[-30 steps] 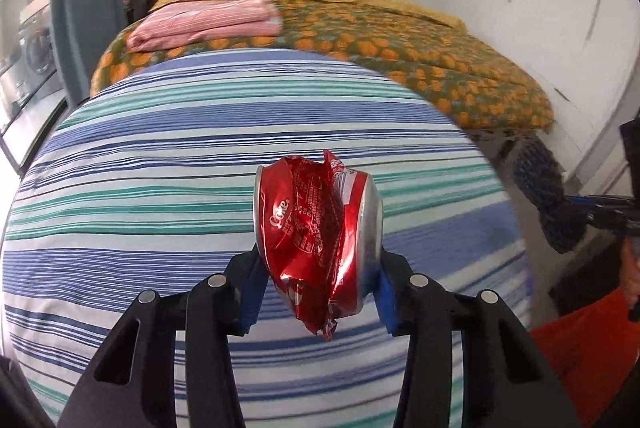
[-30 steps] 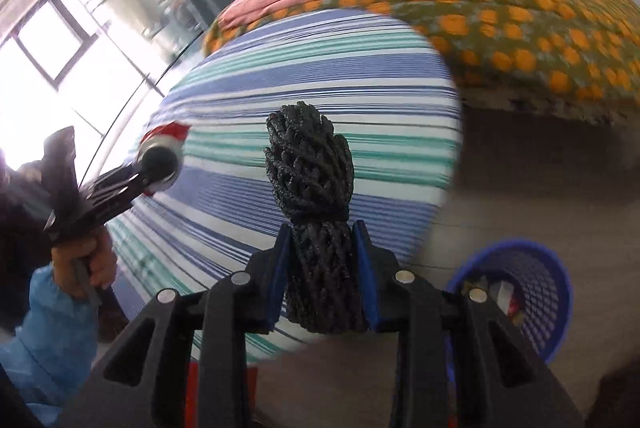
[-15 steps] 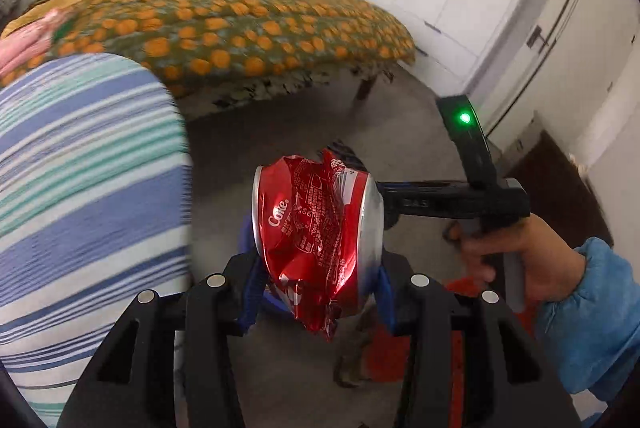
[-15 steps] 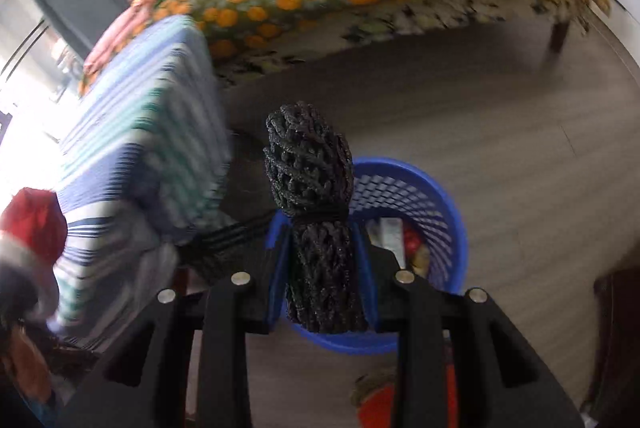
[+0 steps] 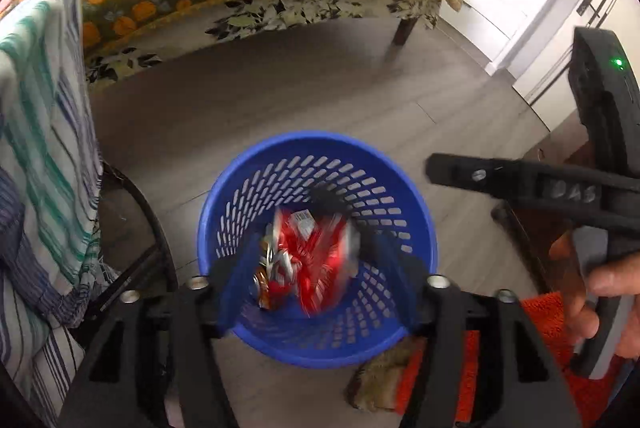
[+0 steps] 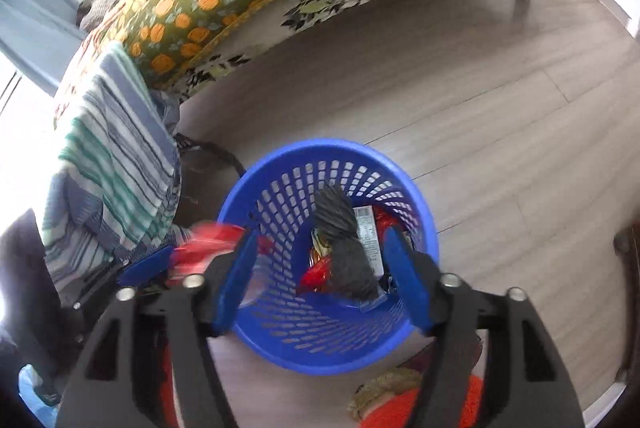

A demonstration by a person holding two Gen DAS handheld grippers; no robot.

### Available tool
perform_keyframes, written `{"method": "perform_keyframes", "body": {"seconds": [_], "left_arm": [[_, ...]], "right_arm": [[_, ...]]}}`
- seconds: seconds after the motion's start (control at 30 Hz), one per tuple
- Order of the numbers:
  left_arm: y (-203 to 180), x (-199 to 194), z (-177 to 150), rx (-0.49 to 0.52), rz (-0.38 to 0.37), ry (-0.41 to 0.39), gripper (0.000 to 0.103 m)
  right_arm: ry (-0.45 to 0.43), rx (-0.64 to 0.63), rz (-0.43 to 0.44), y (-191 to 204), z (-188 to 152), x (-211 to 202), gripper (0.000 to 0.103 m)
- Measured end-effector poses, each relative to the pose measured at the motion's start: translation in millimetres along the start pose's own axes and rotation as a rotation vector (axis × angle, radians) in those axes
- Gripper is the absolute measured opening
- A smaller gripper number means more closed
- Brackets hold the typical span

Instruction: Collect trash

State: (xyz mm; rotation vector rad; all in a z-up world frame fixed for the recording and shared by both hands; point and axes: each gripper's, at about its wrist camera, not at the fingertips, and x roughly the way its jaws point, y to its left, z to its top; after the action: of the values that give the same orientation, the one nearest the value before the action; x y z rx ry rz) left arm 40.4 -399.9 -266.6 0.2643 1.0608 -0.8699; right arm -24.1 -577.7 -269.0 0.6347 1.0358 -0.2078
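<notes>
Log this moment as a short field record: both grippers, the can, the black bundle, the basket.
left gripper: open, over the basket
right gripper: open, over the basket
red can: blurred, between the open left fingers, above the basket's contents
black mesh bundle: inside the basket, on wrappers
blue basket: on the floor, beside the striped cloth

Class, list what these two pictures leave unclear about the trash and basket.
- Can, left wrist view: motion blur; landed or falling, cannot tell.
- Trash under bundle, right wrist view: mostly covered.
- Basket near wall, right wrist view: partly hidden behind fingers.
</notes>
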Motion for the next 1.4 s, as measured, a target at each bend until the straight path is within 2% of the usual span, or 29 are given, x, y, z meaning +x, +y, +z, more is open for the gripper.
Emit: {"method": "perform_keyframes", "body": {"seconds": [0.07,0.17,0.2,0.37,0.47,0.53,0.57,0.6,0.7,0.8,0.93,1.17,1.4], "left_arm": [[-2,-14,-4,0.009,0.037,-0.059,0.087],[-11,-39,-12,0.037,0.069,-0.116,0.094],[-15,-50,-13,0.050,0.076,-0.137,0.098],[-31,-97,-17,0.107,0.077,-0.231,0.098],[-40,-121,-19,0.152,0.100,-0.256,0.098],[-45,-134,-21,0.171,0.120,-0.265,0.098],[-46,-141,-23,0.173,0.136,-0.279,0.098],[-47,-147,-25,0.169,0.153,-0.296,0.098],[-46,-161,-26,0.132,0.177,-0.285,0.098],[-45,-166,-24,0.114,0.188,-0.272,0.098],[-41,-165,-26,0.094,0.213,-0.266,0.098],[-35,-147,-31,0.076,0.240,-0.153,0.098],[-30,-134,-33,0.059,0.236,-0.088,0.098]], "right_arm": [[-0.038,0.028,-0.020,-3,-2,-12,0.087],[-0.086,0.045,-0.066,-3,-6,-32,0.099],[-0.108,0.046,-0.082,-2,-8,-40,0.099],[-0.213,-0.003,-0.176,18,-19,-84,0.098],[-0.318,-0.080,-0.245,40,-36,-114,0.098],[-0.426,-0.089,-0.302,56,-51,-140,0.099],[-0.472,-0.059,-0.295,60,-59,-153,0.099],[-0.480,-0.033,-0.275,61,-64,-160,0.099],[-0.445,-0.063,-0.198,62,-71,-166,0.098],[-0.421,-0.087,-0.255,67,-76,-165,0.098],[-0.364,-0.089,-0.258,71,-84,-164,0.098],[-0.285,-0.126,-0.271,77,-105,-155,0.098],[-0.226,-0.141,-0.278,76,-115,-138,0.098]]}}
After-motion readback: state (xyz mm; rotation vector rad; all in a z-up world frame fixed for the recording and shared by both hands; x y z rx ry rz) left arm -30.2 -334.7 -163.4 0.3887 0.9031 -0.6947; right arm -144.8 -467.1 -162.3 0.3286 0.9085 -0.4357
